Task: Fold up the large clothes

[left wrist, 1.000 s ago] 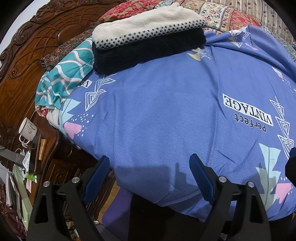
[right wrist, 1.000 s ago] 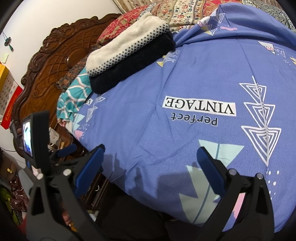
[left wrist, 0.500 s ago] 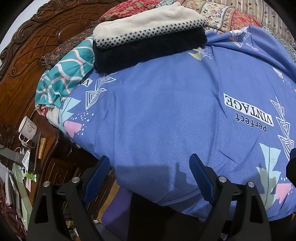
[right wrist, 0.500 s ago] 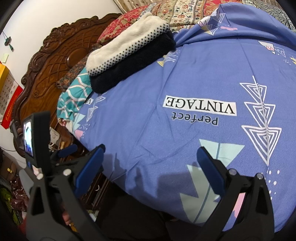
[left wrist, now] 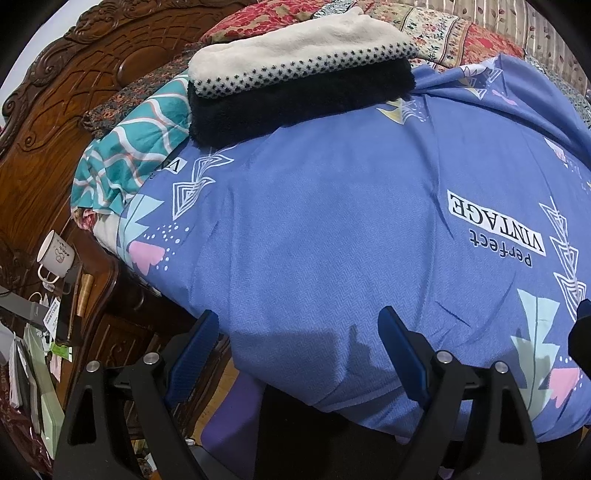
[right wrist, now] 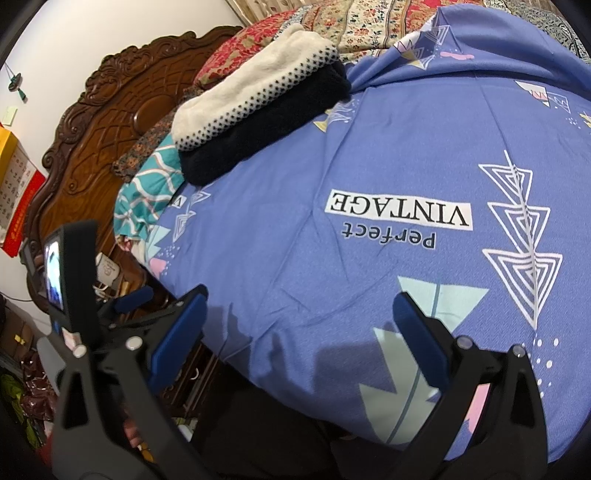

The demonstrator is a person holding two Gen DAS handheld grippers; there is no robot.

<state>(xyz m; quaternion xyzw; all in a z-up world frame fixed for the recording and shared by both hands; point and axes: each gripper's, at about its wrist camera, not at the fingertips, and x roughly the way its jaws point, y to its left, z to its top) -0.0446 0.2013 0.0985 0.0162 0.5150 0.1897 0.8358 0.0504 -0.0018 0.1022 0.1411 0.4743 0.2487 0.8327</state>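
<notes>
The left claw (left wrist: 299, 343) hangs over the near edge of the bed, released, its 2 blue-padded fingers (left wrist: 195, 350) spread wide with nothing between them but the blue bedspread (left wrist: 332, 229) below. The right claw (right wrist: 299, 328) sits just beside it at the same edge, likewise released and holding nothing, its pads (right wrist: 417, 332) wide apart above a pale teal print on the cover. From the right wrist view the left claw (right wrist: 133, 295) shows at the lower left, with a small lit screen on its body. The bedspread lies smooth across the mattress and carries white triangle motifs and the words "perfect VINTAGE" (right wrist: 399, 214), upside down to both cameras. The clothes to fold rest at the far side of the bed, near the carved wooden headboard (left wrist: 74, 96): a cream fleece garment (left wrist: 295, 55) with a black-dotted border lies stacked on a black fleece garment (left wrist: 295, 103), both already in a compact folded pile well apart from the claws. A teal wavy-patterned blanket (left wrist: 136, 158) lies just beside the pile, and floral quilts (right wrist: 369, 22) lie behind it. A white mug (left wrist: 55, 254) stands on a cluttered bedside stand at the left.
</notes>
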